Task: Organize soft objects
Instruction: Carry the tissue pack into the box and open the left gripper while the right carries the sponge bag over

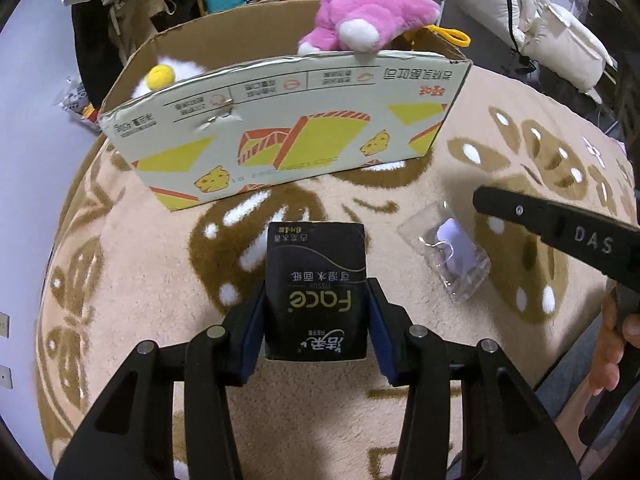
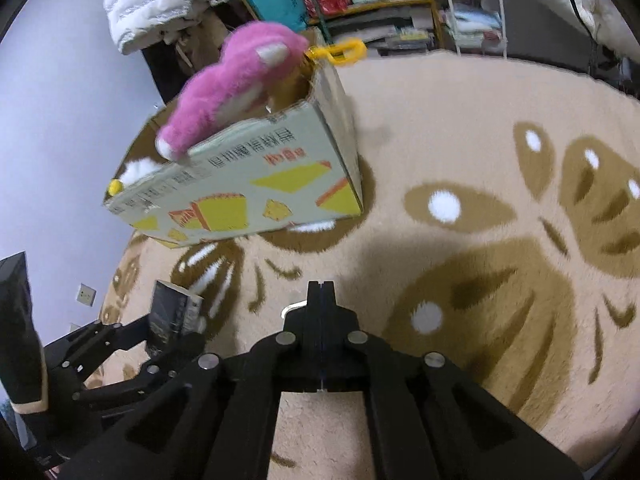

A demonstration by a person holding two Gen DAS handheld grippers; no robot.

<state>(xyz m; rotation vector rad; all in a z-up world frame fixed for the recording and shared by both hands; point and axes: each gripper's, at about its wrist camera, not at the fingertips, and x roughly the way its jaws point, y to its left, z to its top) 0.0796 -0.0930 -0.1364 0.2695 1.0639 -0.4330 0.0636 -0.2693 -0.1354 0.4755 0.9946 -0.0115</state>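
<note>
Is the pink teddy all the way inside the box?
No. The pink teddy is only partly in: it sticks up above the cardboard box, and a white paw hangs over the front rim.

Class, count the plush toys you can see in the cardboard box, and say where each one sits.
2. The pink plush hangs over the box's near rim at its right end; the white plush lies inside at the left end. Others may be hidden behind the wall.
</note>
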